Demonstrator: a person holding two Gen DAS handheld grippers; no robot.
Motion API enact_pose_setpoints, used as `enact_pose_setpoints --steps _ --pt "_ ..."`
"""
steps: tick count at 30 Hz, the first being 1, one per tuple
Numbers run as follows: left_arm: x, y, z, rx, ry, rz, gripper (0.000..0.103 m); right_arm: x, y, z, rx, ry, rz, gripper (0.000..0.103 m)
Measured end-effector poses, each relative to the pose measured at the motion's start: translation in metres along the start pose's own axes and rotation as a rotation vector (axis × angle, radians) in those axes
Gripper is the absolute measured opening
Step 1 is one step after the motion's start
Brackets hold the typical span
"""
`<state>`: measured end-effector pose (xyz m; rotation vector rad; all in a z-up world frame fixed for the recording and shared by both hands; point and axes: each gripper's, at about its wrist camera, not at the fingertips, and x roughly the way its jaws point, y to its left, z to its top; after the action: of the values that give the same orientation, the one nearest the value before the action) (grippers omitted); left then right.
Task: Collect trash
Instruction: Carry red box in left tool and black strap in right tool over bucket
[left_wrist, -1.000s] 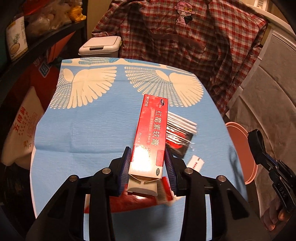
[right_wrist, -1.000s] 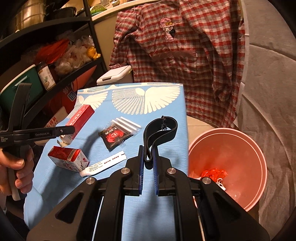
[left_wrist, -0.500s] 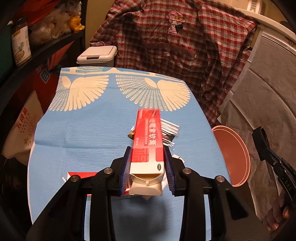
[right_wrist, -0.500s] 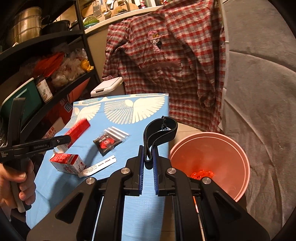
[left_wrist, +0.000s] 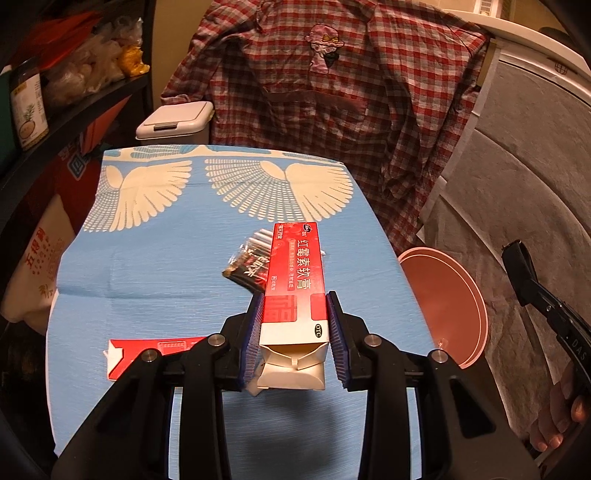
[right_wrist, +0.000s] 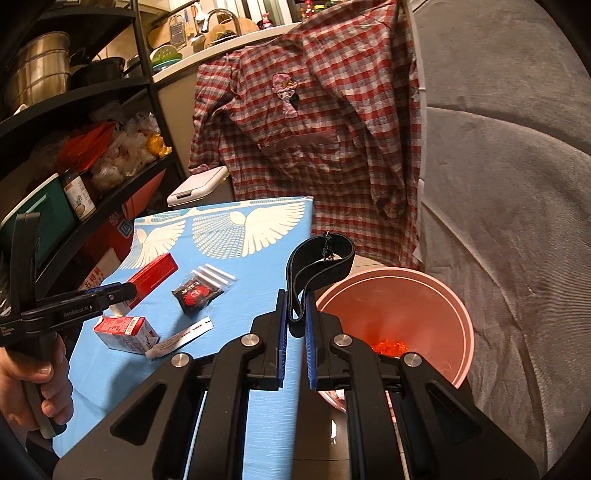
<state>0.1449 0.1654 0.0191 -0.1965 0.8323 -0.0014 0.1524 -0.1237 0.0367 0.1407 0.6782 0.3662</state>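
We look down on a blue cloth (left_wrist: 155, 266) printed with white wings, a plaid shirt (left_wrist: 332, 92) hanging behind it. From the left wrist, our left gripper (left_wrist: 295, 332) is clamped on a long red carton (left_wrist: 297, 291), its blue pads pressing both sides near the open flap. A second ago the carton lay over the cloth's middle; now we hold it higher and further right, and the pink bin (left_wrist: 447, 306) shows more fully beside the cloth's right edge. A black sachet (left_wrist: 245, 267) lies on the cloth, now left of the carton rather than right.

From the right wrist, our right gripper (right_wrist: 294, 325) is closed tight on a black band (right_wrist: 317, 262), whose loop stands up above the pads. The pink bin (right_wrist: 413, 295) sits closer beneath us than before, orange scraps (right_wrist: 389, 345) at its bottom. A small red box (right_wrist: 123, 330) and a white strip (right_wrist: 181, 338) stay on the cloth.
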Motion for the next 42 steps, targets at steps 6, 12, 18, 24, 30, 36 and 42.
enact_pose_setpoints --steps 6,12,18,24,30,36,42 --pt "0.004 -0.014 0.003 0.014 -0.007 -0.020 0.033 -0.001 -0.017 0.004 0.030 -0.005 -0.026 0.009" --pt "0.008 -0.031 0.005 0.028 -0.013 -0.043 0.033 -0.001 -0.030 0.006 0.047 -0.006 -0.050 0.009" --pt "0.012 -0.050 0.007 0.043 -0.018 -0.066 0.033 -0.002 -0.039 0.009 0.043 -0.012 -0.081 0.009" --pt "0.017 -0.070 0.008 0.059 -0.021 -0.095 0.033 -0.003 -0.051 0.013 0.048 -0.019 -0.116 0.009" --pt "0.024 -0.098 0.008 0.087 -0.011 -0.136 0.033 0.001 -0.066 0.017 0.074 -0.008 -0.137 0.009" --pt "0.037 -0.129 0.005 0.121 0.016 -0.177 0.033 0.011 -0.075 0.018 0.092 0.014 -0.153 0.009" --pt "0.055 -0.160 0.003 0.146 0.046 -0.207 0.033 0.019 -0.082 0.018 0.109 0.033 -0.163 0.009"
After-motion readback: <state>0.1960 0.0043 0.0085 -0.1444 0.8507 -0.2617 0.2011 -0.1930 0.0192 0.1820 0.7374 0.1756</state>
